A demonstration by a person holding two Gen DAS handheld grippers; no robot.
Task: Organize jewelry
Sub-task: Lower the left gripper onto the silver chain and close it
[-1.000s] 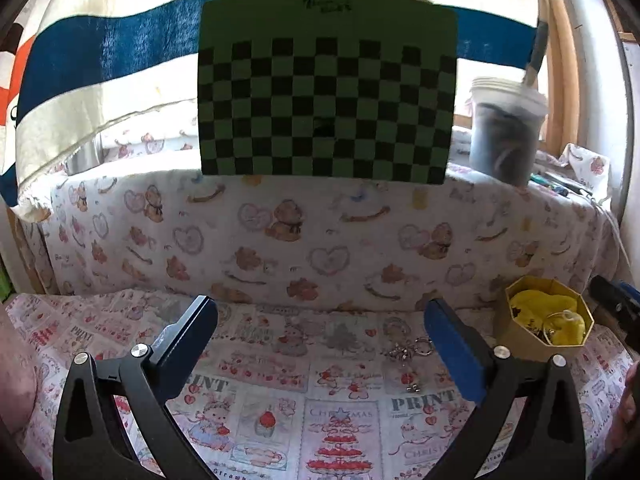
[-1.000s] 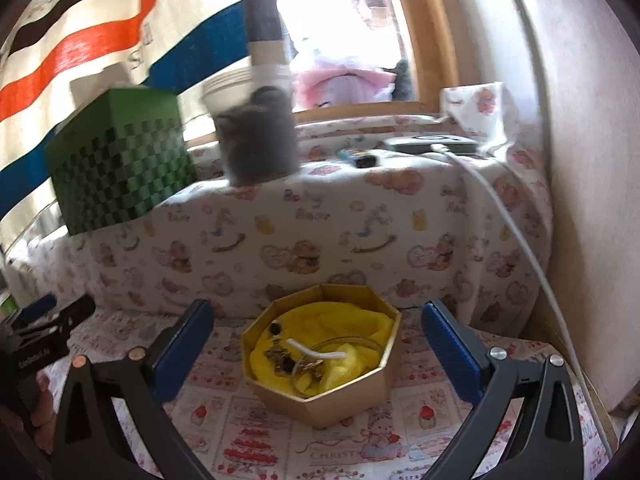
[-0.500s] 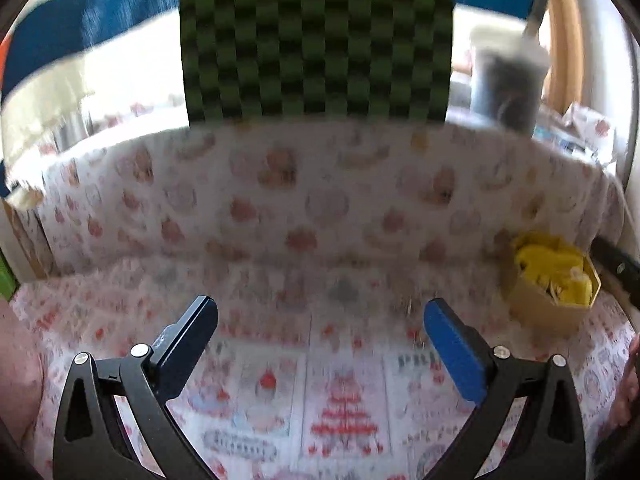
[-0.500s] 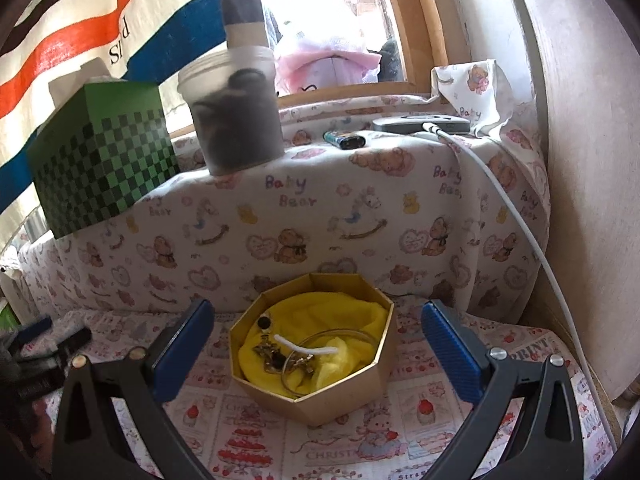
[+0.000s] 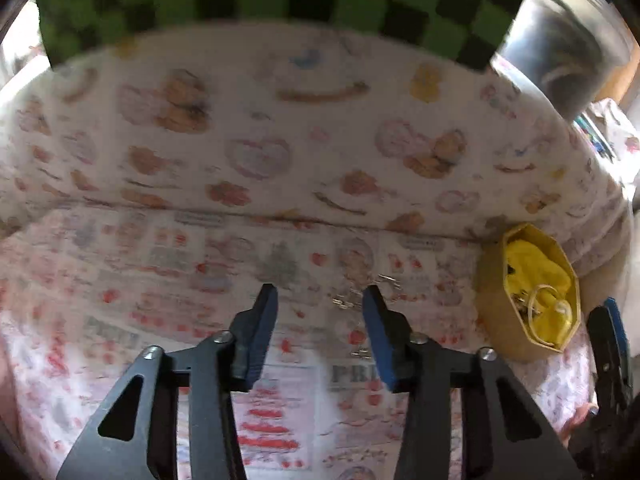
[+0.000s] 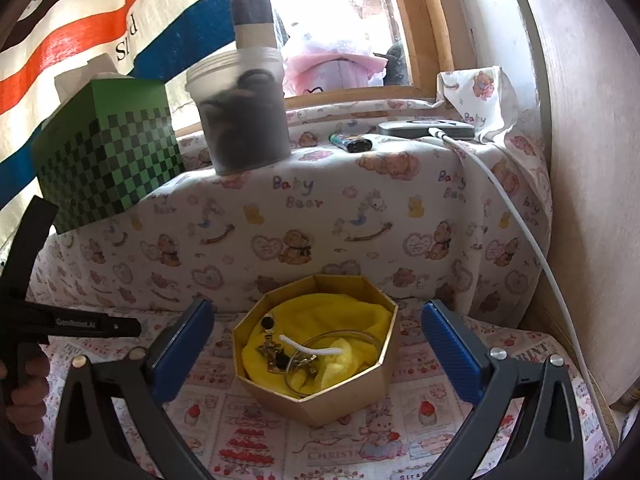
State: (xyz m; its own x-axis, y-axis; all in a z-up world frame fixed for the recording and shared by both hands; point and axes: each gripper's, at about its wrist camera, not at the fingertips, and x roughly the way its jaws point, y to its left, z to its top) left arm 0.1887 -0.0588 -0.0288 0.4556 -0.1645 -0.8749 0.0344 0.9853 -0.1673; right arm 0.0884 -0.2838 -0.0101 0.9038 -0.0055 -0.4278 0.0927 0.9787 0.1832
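Now the left hand-held gripper [image 5: 318,300] points down at the cloth [image 5: 200,280], jaws closing with nothing between them; a silver chain [image 5: 352,298] lies just beside its right finger. Ahead of the right hand-held gripper [image 6: 316,320], spread wide, sits the box [image 6: 352,396] of jewelry [image 6: 280,356].

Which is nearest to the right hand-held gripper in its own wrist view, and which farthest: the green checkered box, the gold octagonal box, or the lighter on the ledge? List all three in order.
From the right hand-held gripper:
1. Gold octagonal box, between the open fingers on the printed cloth.
2. Lighter, on the raised ledge, behind the box.
3. Green checkered box, far left on the ledge; roughly as far as the lighter, so too close to call.
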